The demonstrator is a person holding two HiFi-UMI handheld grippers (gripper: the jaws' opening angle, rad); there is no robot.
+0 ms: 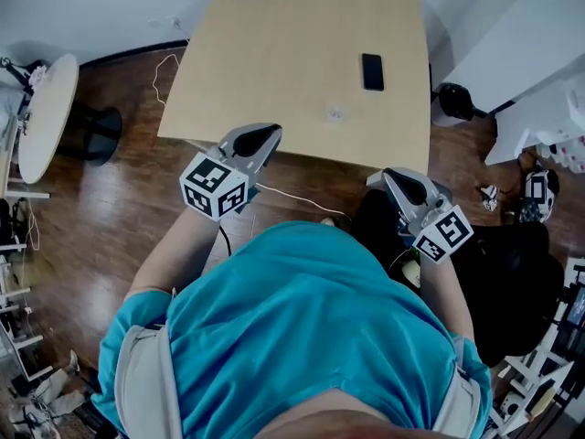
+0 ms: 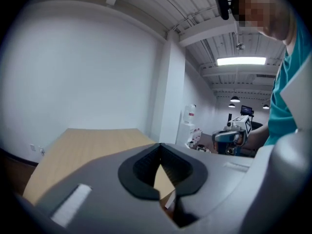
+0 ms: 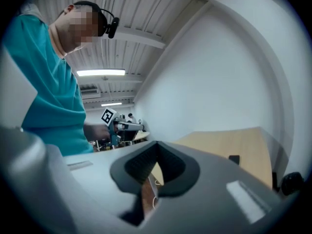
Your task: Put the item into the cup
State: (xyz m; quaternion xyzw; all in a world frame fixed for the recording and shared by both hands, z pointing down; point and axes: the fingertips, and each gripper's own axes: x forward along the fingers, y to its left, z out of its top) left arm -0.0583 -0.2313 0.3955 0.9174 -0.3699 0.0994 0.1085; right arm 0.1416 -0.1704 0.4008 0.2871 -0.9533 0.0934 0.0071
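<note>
A light wooden table (image 1: 274,53) stands ahead of me. On it lie a flat black item (image 1: 372,71) and, nearer, a small clear round thing (image 1: 335,112) that may be the cup. My left gripper (image 1: 268,135) hovers over the table's near left edge, jaws shut, nothing between them. My right gripper (image 1: 390,177) hangs just off the near right edge, also shut and empty. In the left gripper view the closed left gripper (image 2: 159,147) faces the tabletop (image 2: 83,145). In the right gripper view the right gripper (image 3: 156,145) points across the table (image 3: 229,140) towards the black item (image 3: 234,159).
A round white table (image 1: 41,112) stands at the left on the wooden floor. A white cable (image 1: 163,69) trails beside the table's left edge. White desks (image 1: 530,53) and a black seat (image 1: 512,273) crowd the right side. A water dispenser (image 2: 188,126) stands by the far wall.
</note>
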